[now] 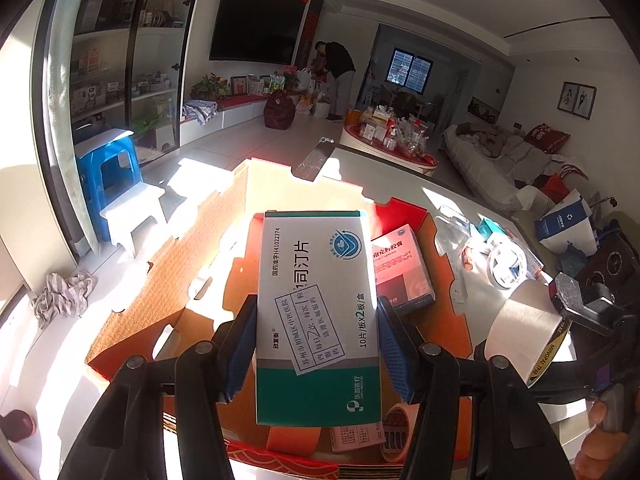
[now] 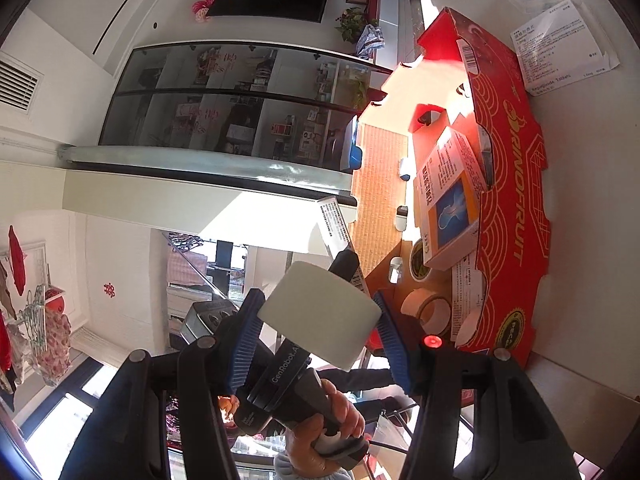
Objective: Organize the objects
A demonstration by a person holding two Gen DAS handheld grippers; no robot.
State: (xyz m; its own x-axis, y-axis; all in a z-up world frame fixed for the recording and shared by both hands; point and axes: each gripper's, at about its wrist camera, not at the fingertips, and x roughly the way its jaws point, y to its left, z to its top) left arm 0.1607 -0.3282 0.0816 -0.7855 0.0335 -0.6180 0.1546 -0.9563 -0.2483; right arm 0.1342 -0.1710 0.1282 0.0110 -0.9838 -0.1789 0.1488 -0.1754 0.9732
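Your left gripper [image 1: 318, 344] clamps a medicine box [image 1: 316, 312] over the half-filled carton [image 1: 192, 264], your right gripper [image 2: 316, 332] grips a tape roll [image 2: 320, 316], and clutter waits on the tabletop [image 1: 404, 188].

Support surface: white table [image 1: 404, 184], partly sunlit. Directly on it:
- red cardboard fruit box [image 2: 516, 184], open, flaps out, occupying the near middle;
- clear plastic tray [image 1: 452, 228], just right of the box;
- printed paper leaflet [image 2: 560, 48], beside the box's red wall;
- white tape roll [image 1: 508, 264], further right;
- strip of clear tape [image 1: 314, 160], at the far edge.
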